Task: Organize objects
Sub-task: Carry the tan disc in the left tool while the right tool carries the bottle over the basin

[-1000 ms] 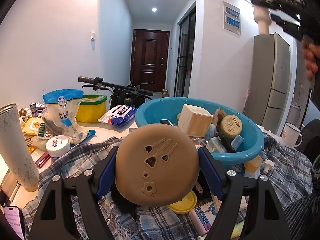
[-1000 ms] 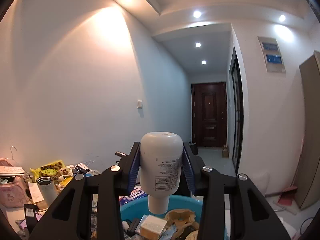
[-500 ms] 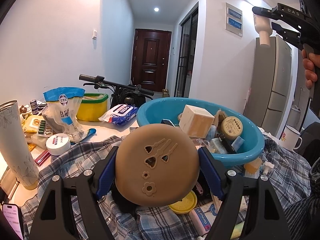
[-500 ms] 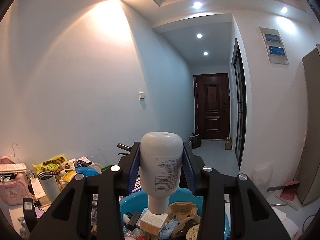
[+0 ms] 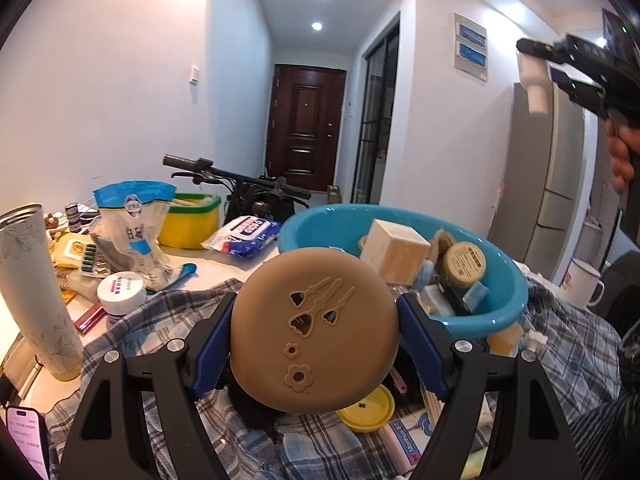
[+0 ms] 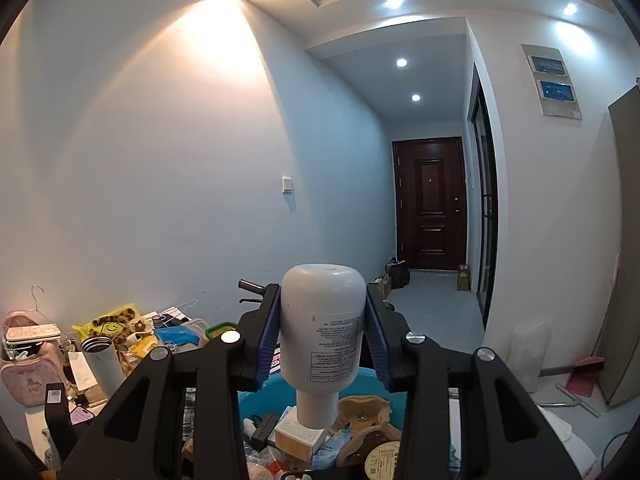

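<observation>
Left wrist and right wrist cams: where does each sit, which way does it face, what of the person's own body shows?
Left wrist: on the left gripper, low over the cluttered table, facing the blue basin and hallway door; it grips a tan round case; the person's hand shows top right.
Right wrist: on the right gripper, raised above the basin, facing the door; it grips an inverted white bottle; no body visible.
Shared: basin, door, bottle.

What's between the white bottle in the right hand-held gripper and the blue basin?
Nothing visible. The right hand-held gripper holds the white bottle cap-down in open air above the blue basin; only the basin's own contents, like the beige box, lie beneath.
</observation>
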A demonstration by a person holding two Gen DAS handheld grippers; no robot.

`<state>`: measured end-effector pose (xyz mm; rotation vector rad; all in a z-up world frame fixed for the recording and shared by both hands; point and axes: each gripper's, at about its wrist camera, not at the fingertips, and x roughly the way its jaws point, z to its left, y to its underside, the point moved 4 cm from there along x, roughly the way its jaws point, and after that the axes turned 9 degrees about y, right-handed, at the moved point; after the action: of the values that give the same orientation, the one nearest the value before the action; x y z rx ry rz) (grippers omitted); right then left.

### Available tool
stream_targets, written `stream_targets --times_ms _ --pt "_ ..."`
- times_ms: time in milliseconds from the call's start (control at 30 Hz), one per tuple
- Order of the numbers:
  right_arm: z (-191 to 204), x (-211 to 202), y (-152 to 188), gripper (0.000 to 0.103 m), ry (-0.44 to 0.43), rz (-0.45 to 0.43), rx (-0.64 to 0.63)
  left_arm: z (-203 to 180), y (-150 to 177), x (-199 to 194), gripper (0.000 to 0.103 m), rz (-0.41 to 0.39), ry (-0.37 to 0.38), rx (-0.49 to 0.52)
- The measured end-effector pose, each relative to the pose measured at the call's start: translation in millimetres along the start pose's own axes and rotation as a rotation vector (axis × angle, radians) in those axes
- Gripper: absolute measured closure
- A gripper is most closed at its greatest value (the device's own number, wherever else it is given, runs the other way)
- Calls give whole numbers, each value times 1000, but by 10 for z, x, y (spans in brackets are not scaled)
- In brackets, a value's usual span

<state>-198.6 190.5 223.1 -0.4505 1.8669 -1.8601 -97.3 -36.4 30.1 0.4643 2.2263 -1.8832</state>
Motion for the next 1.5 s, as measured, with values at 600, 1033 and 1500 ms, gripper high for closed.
stream_targets --times_ms 600,1033,1500 --pt "-230 20 64 64 -38 14 95 -888 -1903 -401 22 -328 33 73" --pt "144 247 234 64 -35 88 21 -815 -1658 494 22 -42 80 50" --pt "320 316 258 64 -21 103 -38 -852 -1545 563 22 -15 38 152"
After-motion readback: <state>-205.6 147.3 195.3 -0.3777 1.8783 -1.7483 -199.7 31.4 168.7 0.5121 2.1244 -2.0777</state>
